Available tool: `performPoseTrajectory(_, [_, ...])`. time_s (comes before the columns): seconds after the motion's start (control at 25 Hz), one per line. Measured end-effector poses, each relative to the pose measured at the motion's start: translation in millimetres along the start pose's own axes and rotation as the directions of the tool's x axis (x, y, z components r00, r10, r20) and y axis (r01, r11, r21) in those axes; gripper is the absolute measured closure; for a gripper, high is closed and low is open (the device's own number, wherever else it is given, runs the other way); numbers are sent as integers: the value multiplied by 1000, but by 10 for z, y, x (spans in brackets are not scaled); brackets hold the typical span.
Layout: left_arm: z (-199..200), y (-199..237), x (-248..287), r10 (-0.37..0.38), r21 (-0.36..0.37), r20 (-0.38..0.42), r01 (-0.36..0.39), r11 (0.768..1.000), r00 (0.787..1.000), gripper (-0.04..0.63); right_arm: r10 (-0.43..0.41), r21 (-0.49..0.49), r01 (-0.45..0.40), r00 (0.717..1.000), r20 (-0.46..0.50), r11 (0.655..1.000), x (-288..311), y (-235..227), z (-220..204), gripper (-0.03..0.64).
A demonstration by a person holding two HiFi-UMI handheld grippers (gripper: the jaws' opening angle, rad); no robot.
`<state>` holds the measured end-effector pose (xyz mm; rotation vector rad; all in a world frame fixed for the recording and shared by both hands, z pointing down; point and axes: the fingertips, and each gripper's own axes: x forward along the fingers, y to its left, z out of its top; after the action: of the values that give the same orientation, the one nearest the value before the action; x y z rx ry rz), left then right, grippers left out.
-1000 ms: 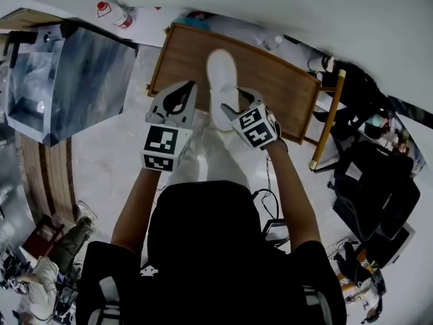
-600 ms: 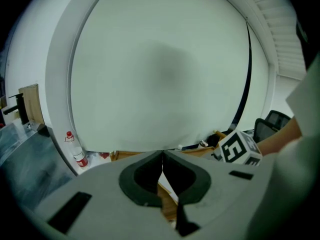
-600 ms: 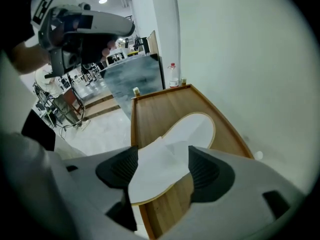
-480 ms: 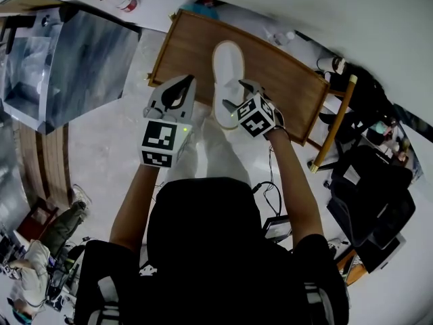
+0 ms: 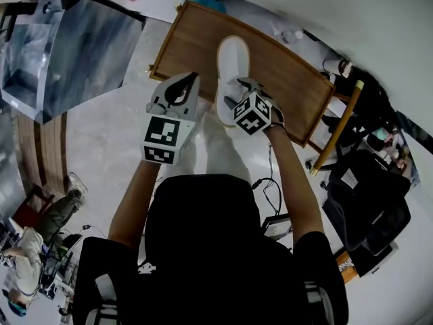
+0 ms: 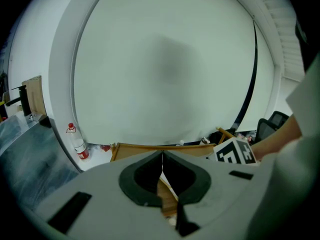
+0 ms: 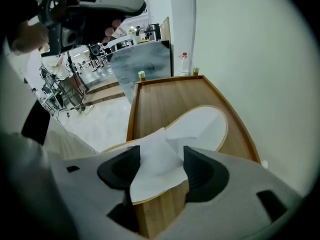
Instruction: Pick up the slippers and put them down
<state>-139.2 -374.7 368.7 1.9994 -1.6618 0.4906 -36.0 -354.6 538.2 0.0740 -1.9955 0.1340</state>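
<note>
Pale glossy stone floor [image 5: 115, 154], plain white wall, and next to the wall a low wooden worktop [image 5: 291, 87], rectangular with a raised lip all round.

Right gripper [image 7: 161, 170]: the jaws are wide and closing. The soft white fabric upper of the slipper [image 7: 200, 126] stands between the dark moulded pads and reaches both, but I can't tell if it's actually being squeezed. The slipper lies flat along the worktop. It has a long oval sole with a thin tan edge, and its near end pokes out over the worktop's front lip.

Left gripper [image 6: 161, 160]: the jaws are closed tip to tip with nothing in them. It hangs over the floor, just off the worktop's front left corner.

A clear plastic bottle [image 6: 76, 143] with a red cap stands near the worktop's far left corner.
</note>
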Motion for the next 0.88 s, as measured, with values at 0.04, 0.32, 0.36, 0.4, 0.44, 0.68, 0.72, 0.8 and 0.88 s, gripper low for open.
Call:
performPoseTrajectory(0.04, [3, 0, 2, 1, -1, 1, -1, 1000, 1000, 589, 1, 1, -1, 1000, -1, 1000, 3, 2, -6, 356])
performPoseTrajectory(0.32, [23, -16, 16, 9, -9, 9, -8, 1000, 1000, 589, 6, 12, -6, 1000, -18, 1000, 34, 32, -61, 421])
performPoseTrajectory(0.36, [21, -14, 15, 10, -10, 10, -10, 1000, 1000, 589, 5, 13, -5, 1000, -19, 1000, 38, 33, -65, 430])
performPoseTrajectory(0.4, [16, -10, 12, 12, -11, 10, -12, 1000, 1000, 589, 4, 16, -4, 1000, -19, 1000, 40, 34, -64, 436])
performPoseTrajectory(0.44, [8, -6, 9, 14, -12, 8, -14, 1000, 1000, 589, 5, 19, -4, 1000, -19, 1000, 40, 36, -65, 441])
performPoseTrajectory(0.68, [-2, 20, 3, 27, -26, 13, -27, 999, 1000, 589, 18, 37, -17, 1000, -19, 999, 24, 44, -65, 479])
performPoseTrajectory(0.72, [3, 17, 9, 26, -28, 15, -26, 999, 1000, 589, 21, 42, -20, 1000, -18, 999, 19, 40, -65, 488])
performPoseTrajectory(0.8, [14, -9, 31, 14, -35, 16, -14, 999, 1000, 589, 19, 49, -18, 1000, -16, 999, 9, 14, -66, 510])
performPoseTrajectory(0.88, [34, -38, 50, 1, -38, 19, -1, 999, 1000, 589, 15, 57, -14, 1000, -16, 998, -11, -5, -71, 525])
